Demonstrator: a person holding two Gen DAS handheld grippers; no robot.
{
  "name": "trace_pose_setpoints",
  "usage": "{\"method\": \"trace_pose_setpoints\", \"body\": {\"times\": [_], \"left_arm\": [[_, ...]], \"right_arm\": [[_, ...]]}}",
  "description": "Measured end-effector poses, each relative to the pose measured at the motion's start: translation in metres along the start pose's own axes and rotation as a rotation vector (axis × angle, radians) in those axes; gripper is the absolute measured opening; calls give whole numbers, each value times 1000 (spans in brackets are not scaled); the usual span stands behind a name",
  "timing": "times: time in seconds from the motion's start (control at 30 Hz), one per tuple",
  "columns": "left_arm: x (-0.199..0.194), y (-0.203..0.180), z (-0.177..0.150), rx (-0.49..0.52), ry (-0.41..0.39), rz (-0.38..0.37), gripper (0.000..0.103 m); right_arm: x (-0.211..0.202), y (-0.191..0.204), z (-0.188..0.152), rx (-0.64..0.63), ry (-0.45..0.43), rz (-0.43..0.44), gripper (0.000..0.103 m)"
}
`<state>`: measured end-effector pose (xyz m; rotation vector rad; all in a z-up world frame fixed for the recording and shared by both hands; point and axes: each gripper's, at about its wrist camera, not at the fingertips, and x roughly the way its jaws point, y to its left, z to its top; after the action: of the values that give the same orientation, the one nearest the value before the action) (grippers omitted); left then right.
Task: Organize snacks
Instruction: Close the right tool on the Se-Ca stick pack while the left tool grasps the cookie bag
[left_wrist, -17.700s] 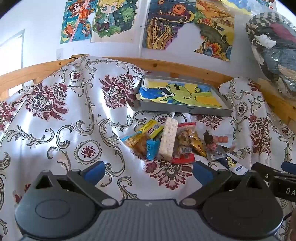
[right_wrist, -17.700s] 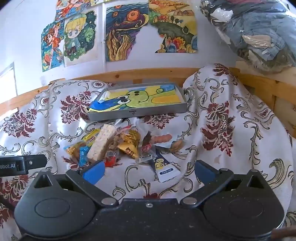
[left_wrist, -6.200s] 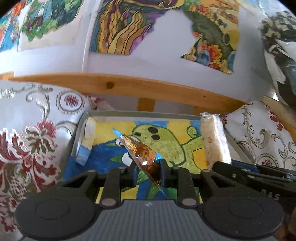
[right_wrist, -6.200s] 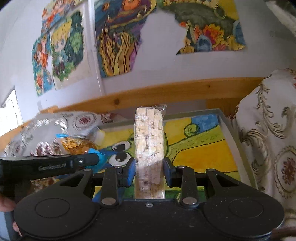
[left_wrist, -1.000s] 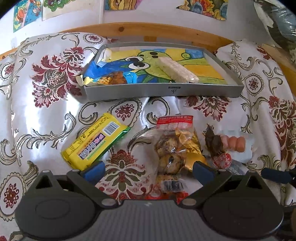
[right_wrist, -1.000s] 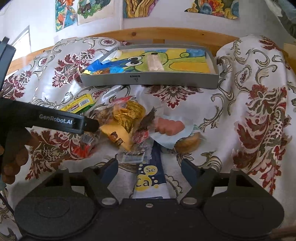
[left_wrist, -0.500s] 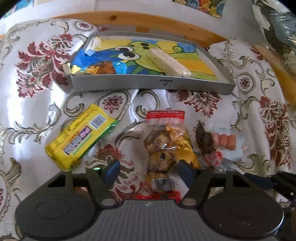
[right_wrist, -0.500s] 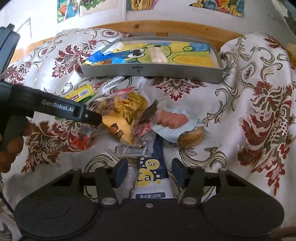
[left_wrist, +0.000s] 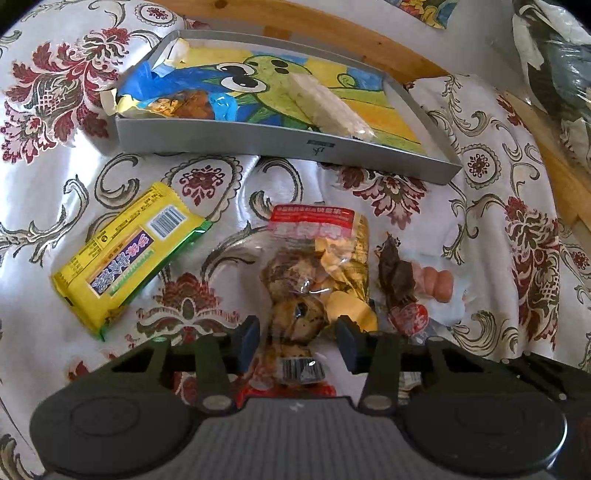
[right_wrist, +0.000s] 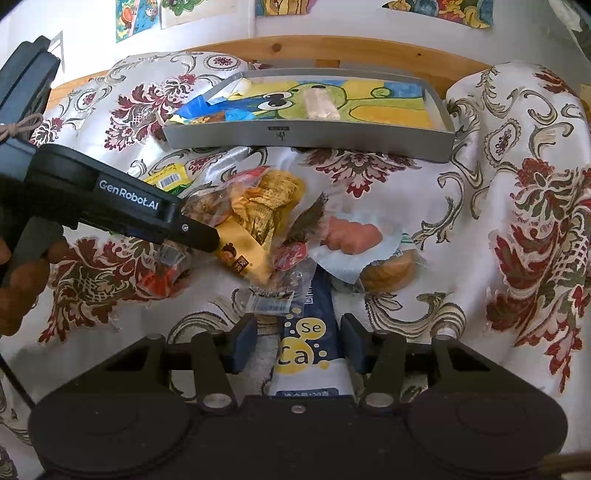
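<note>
Our left gripper (left_wrist: 298, 341) and right gripper (right_wrist: 299, 341) have narrowed but not clamped, straddling the biscuit bag (left_wrist: 314, 273) and blue sachet (right_wrist: 308, 350) below the tray (left_wrist: 280, 138); we judge both grabs imminent

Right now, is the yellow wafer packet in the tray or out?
Out: the yellow wafer packet lies on the floral cloth, in front of the grey tray.

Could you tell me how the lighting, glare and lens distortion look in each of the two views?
Left wrist view: strong daylight washes out the satin cloth, and fisheye bends the grey tray front wall. Right wrist view: glare on the clear snack bag; the wooden rail curves; corners go dark.
</note>
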<state>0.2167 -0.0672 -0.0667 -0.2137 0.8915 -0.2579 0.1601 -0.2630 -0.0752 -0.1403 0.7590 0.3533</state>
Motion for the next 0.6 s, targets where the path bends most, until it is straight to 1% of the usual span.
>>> {"method": "trace_pose_setpoints", "body": {"times": [0.2, 0.3, 0.33, 0.5, 0.6], "left_arm": [[-8, -1, -3, -15, 8, 3, 45], [-15, -1, -4, -26, 6, 5, 42], [-18, 0, -4, -29, 6, 2, 42], [-26, 1, -6, -42, 14, -11, 41], [-30, -1, -7, -32, 7, -9, 41]], "right_arm": [[1, 0, 0, 1, 13, 3, 49], [0, 0, 0, 7, 27, 9, 42], [0, 0, 0, 10, 30, 11, 38], [-2, 2, 0, 18, 41, 23, 33], [-4, 3, 1, 28, 41, 39, 31]]}}
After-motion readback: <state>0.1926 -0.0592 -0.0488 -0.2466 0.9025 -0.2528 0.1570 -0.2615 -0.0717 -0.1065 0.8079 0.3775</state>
